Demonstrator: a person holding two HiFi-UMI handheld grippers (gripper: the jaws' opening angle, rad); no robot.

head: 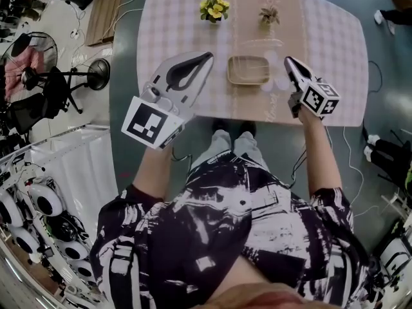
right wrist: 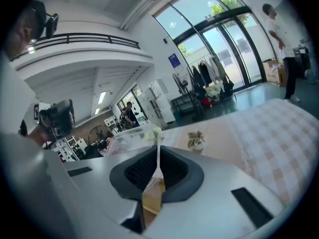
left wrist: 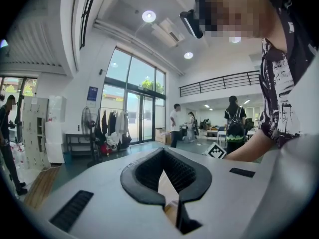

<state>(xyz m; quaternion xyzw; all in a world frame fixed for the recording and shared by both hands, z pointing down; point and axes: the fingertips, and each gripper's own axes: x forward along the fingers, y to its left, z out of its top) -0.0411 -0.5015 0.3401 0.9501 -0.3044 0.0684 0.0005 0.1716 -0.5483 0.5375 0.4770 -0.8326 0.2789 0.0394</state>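
Observation:
My left gripper (head: 207,56) hovers over the near left part of the pink checked table (head: 335,50), left of a shallow wooden tray (head: 248,69). Its jaws meet at the tips with nothing between them (left wrist: 162,156). Right of the tray is my right gripper (head: 288,60), also shut with nothing held. In the right gripper view (right wrist: 158,151) it points towards a clear plastic container (right wrist: 132,133), which lies just beyond the tray (head: 261,44). Neither gripper touches the tray or the container.
A pot of yellow flowers (head: 214,9) and a small dried plant (head: 268,15) stand at the table's far side. On the floor to the left are a standing fan (head: 96,76) and a wooden board (head: 106,8). People (left wrist: 175,125) stand far off by glass doors.

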